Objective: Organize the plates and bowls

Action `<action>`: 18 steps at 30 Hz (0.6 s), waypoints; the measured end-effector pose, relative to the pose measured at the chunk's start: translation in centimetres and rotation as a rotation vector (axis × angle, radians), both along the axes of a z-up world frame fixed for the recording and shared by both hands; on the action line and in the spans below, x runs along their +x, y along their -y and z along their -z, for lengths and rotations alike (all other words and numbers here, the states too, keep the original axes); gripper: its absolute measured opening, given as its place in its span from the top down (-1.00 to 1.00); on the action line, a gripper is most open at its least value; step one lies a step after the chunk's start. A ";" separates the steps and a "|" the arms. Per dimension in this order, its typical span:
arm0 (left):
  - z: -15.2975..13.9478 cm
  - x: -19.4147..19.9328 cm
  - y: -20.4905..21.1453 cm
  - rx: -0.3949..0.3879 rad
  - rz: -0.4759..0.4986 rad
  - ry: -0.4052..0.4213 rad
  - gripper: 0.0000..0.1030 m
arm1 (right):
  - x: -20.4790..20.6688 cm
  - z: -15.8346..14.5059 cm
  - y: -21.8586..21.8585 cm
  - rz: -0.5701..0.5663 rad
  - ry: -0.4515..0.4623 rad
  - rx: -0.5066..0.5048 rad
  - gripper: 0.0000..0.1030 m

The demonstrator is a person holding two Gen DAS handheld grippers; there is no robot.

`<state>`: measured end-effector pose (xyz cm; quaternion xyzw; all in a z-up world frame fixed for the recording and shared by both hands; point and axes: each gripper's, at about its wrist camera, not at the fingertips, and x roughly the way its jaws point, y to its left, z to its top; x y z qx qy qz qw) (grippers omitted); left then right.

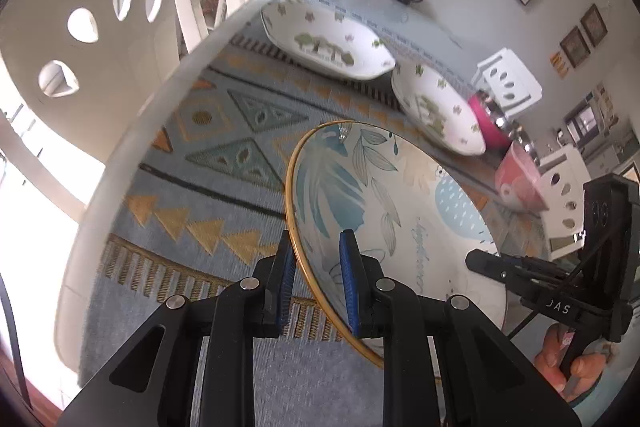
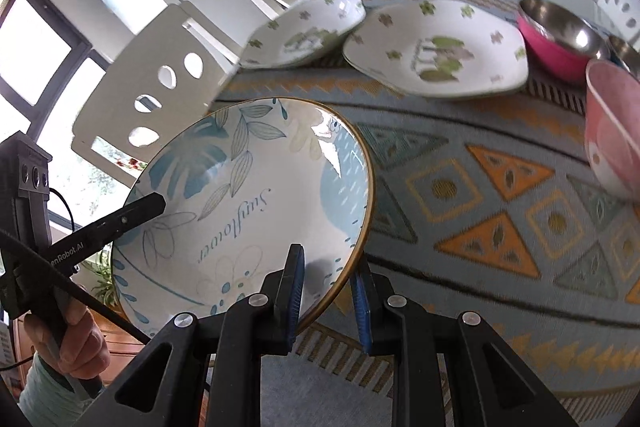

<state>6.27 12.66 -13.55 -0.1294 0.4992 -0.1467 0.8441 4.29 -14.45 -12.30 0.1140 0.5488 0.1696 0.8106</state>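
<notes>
Left hand-held gripper (image 1: 316, 279) and right hand-held gripper (image 2: 326, 297) each straddle opposite rims of leaf plate (image 2: 256, 203), jaws narrow, plate tilted above counter (image 2: 500, 187). Risk: thin rim grip slips, plate drops onto green plates (image 2: 436, 51).

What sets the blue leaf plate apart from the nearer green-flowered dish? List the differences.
The blue leaf plate is round with a gold rim; the green-flowered dish is more squarish with a plain white edge. The plate is tilted, with both grippers, left and right, at its rim; the dish rests flat on the patterned cloth. Both are white-bodied and empty.
</notes>
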 end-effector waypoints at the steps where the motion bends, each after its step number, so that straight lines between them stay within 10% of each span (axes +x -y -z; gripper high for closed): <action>1: 0.5 0.1 0.2 0.008 0.008 -0.010 0.65 | 0.0 0.4 0.0 0.008 -0.005 -0.006 0.57; 18: 1.8 -0.2 -2.2 0.023 -0.033 -0.062 0.60 | -1.3 1.7 -1.3 0.034 -0.060 -0.032 0.58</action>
